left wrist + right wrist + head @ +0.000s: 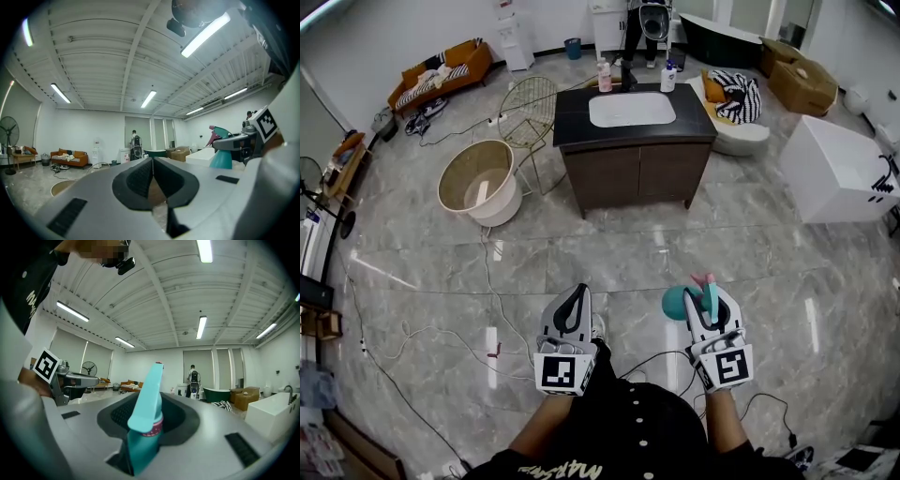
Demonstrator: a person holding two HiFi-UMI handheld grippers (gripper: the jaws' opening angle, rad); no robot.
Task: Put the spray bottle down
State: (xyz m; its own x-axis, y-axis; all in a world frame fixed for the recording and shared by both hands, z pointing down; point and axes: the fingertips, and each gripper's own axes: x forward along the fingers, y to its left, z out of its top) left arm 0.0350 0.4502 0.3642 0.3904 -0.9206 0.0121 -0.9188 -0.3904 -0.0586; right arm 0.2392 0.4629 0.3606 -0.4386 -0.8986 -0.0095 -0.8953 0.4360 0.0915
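My right gripper [711,292] is shut on a teal spray bottle [679,301] with a pink trigger, held low over the grey marble floor. In the right gripper view the bottle's neck and head [146,414] stand upright between the jaws of that gripper [154,404]. The left gripper [577,294] is beside it on the left, shut with nothing in it. In the left gripper view the pads of my left gripper [152,164] meet, and the spray bottle [220,152] shows off to the right. Both grippers point level toward a dark vanity cabinet [633,159].
The vanity has a white sink [632,109] and small bottles at its back edge. A round beige tub [479,183] and a wire chair [528,108] stand to its left. A white box [839,169] is at the right. Cables [487,309] cross the floor. A person [642,28] stands far behind.
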